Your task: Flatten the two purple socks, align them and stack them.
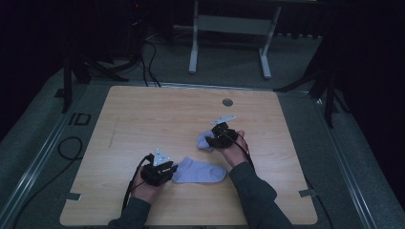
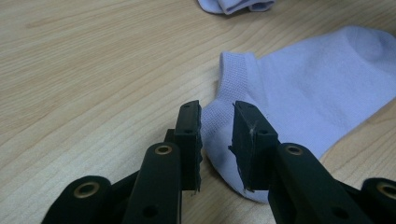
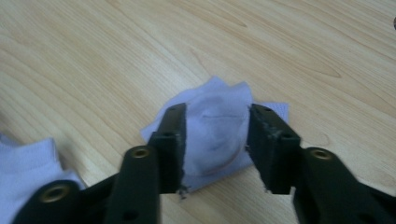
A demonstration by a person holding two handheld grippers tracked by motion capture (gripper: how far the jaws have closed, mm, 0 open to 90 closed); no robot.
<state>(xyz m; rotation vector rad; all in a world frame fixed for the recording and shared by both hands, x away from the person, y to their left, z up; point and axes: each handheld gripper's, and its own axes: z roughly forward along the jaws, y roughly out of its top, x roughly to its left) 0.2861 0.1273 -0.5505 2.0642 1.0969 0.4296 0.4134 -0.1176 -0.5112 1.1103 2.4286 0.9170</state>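
A light purple sock (image 1: 203, 171) lies flat on the wooden table (image 1: 143, 124) near its front. My left gripper (image 1: 173, 168) is at this sock's left end. In the left gripper view the sock (image 2: 303, 88) has its cuff edge between the jaws, and the left gripper (image 2: 217, 112) is open by a narrow gap. A second purple sock (image 1: 204, 141), crumpled, lies farther back and to the right. My right gripper (image 1: 213, 138) hangs over it, open. In the right gripper view this sock (image 3: 215, 135) sits between the wide-apart jaws of the right gripper (image 3: 217, 114).
A round grey grommet (image 1: 228, 102) sits in the table's far side. Beyond the table stands a white metal frame (image 1: 229, 28) on grey carpet. Black cables (image 1: 69, 148) lie on the floor at the left. The crumpled sock (image 2: 233, 5) shows at the left gripper view's top edge.
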